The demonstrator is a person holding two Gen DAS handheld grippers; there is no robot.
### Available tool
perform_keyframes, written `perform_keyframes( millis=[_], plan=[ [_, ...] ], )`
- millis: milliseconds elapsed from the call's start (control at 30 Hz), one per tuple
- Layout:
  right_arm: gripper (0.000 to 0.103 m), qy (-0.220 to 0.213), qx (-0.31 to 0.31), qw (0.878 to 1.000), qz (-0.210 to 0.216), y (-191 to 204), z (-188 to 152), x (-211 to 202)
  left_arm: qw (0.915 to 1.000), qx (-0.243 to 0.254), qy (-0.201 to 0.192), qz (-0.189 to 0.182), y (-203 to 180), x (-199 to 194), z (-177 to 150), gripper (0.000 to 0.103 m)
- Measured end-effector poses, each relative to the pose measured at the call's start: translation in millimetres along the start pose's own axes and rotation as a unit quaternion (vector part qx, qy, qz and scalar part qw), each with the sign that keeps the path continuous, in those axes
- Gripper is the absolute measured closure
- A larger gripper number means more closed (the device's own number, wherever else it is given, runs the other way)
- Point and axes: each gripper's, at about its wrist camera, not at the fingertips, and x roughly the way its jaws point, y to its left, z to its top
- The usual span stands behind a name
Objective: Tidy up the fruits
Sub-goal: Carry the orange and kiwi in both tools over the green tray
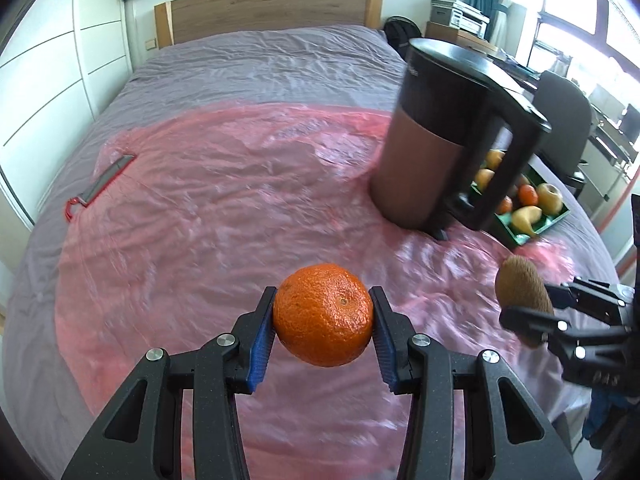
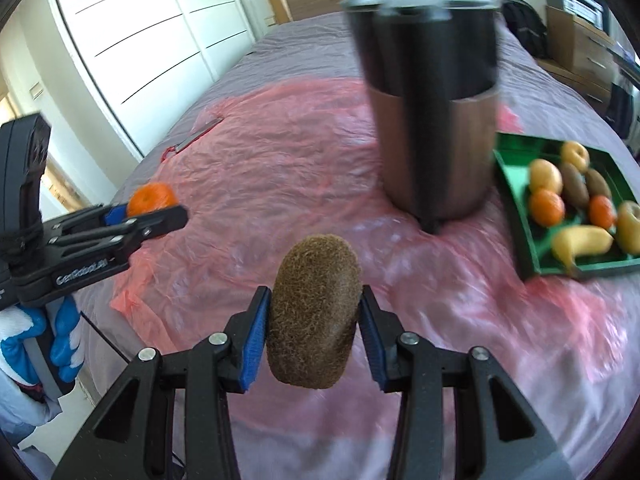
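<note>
My left gripper (image 1: 323, 316) is shut on a mandarin (image 1: 323, 314), held above the pink plastic sheet (image 1: 220, 200); both also show at the left of the right wrist view, gripper (image 2: 160, 210) and mandarin (image 2: 151, 198). My right gripper (image 2: 314, 320) is shut on a brown kiwi (image 2: 314, 314), upright between the blue pads. In the left wrist view the kiwi (image 1: 522, 294) and the right gripper (image 1: 532, 314) sit at the right. A green tray (image 2: 516, 192) at the right holds several fruits: mandarins, kiwis, pears and a banana. It is partly hidden behind the jug as the green tray (image 1: 558, 218).
A tall brown and black jug (image 1: 432, 140) with a handle stands on the sheet beside the tray, jug (image 2: 432, 120). A knife with a red loop (image 1: 102, 184) lies at the sheet's left. The bed has a wooden headboard, white wardrobes at left, a desk and chair at right.
</note>
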Motion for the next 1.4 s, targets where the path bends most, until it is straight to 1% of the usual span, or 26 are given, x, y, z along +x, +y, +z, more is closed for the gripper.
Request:
perform_keyframes(
  millis=[167,333,467,600,833,1033,1233,1400],
  plan=[
    [0.049,-0.018,0.031,0.999,-0.024,-38,-25,-36,0.9997,0.003,0.007,-0.024,-42,-10,-11,0.064],
    [0.049,-0.037,0.062,0.997,-0.039,-78,-44,-62,0.9985,0.026,0.005,-0.049,-87,-17,-6,0.064],
    [0.049,-0.054,0.081,0.994,-0.051,-109,-48,-76,0.9965,0.050,0.001,-0.067,-126,-17,6,0.064],
    [0.049,-0.069,0.088,0.992,-0.065,-138,-42,-84,0.9932,0.073,0.002,-0.091,-169,-4,24,0.064],
    [0.049,-0.091,0.099,0.987,-0.085,-198,-15,-84,0.9883,0.102,0.010,-0.112,-228,36,59,0.064],
    [0.049,-0.108,0.101,0.983,-0.105,-246,22,-67,0.9855,0.125,0.023,-0.112,-268,88,88,0.064],
    [0.049,-0.123,0.101,0.978,-0.137,-297,71,-49,0.9839,0.140,0.031,-0.107,-293,131,108,0.064],
    [0.049,-0.113,0.107,0.973,-0.172,-337,100,-30,0.9827,0.152,0.038,-0.099,-310,162,117,0.064]
  ],
)
